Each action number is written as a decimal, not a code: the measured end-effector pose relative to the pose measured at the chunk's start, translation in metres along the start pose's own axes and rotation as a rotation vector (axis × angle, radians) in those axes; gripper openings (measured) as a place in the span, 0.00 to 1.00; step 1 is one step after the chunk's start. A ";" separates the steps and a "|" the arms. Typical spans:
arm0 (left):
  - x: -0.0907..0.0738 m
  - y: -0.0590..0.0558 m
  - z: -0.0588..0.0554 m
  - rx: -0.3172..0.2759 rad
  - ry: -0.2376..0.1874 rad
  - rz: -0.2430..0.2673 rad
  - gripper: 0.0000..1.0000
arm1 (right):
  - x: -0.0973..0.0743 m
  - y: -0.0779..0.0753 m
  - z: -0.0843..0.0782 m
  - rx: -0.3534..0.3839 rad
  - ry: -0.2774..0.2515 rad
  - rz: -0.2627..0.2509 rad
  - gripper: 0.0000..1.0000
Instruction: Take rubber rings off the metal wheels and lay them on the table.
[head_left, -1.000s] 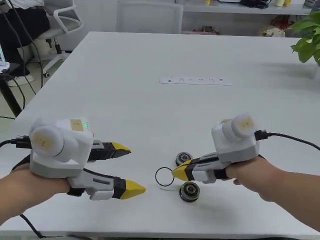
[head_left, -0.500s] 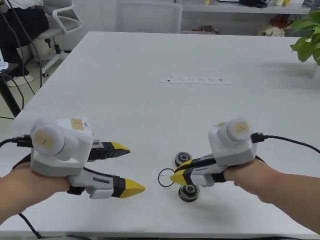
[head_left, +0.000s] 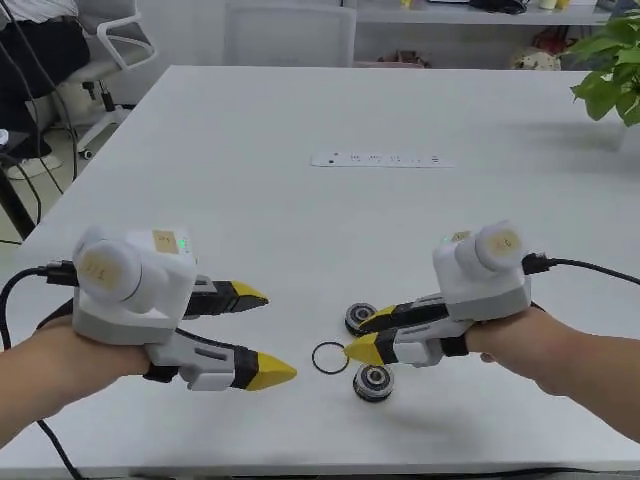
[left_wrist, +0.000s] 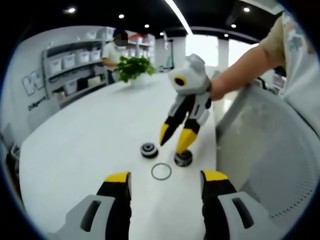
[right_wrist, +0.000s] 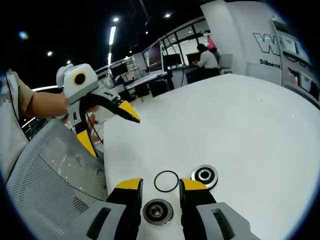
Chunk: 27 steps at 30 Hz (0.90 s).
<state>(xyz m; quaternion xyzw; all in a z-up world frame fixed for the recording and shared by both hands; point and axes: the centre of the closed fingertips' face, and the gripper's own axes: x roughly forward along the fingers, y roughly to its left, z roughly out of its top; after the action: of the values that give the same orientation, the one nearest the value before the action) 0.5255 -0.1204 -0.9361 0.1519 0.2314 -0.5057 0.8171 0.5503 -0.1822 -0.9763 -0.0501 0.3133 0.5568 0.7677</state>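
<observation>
Spreading a little since before, the jaws of my right gripper (head_left: 362, 335) hover over one small round metal wheel (right_wrist: 158, 211), a thin black rubber ring (head_left: 330, 358) lies loose on the white tabletop (head_left: 300, 220) beside it, the other wheel (head_left: 360, 318) looks undone to me, and my left gripper (head_left: 270, 335) holds its jaws wide.

I record one loose rubber ring (head_left: 328, 358): thin, black and round, lying flat on the table (head_left: 250, 150) just below centre of the head view. I count two metal wheels, both lying flat with the hub facing up. The far wheel (head_left: 361, 318) sits just up and right of the ring. The near wheel (head_left: 372, 381) sits just down and right of it. Each shows a dark outer band around a pale metal face with a dark bore. Ring and wheels lie close together but apart. I cannot tell whether either wheel carries a ring.
</observation>
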 end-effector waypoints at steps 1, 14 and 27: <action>0.002 -0.001 0.001 0.001 0.001 -0.006 0.56 | -0.002 0.000 0.000 -0.002 -0.002 0.001 0.28; 0.029 -0.012 0.008 0.017 0.026 -0.064 0.55 | -0.026 -0.004 -0.019 -0.044 0.029 -0.002 0.31; 0.059 -0.022 0.004 0.020 0.065 -0.124 0.51 | -0.027 -0.001 -0.042 -0.064 0.075 0.031 0.32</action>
<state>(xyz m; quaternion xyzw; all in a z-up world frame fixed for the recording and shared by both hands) 0.5290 -0.1768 -0.9642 0.1620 0.2617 -0.5524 0.7747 0.5282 -0.2224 -0.9955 -0.0905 0.3246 0.5760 0.7448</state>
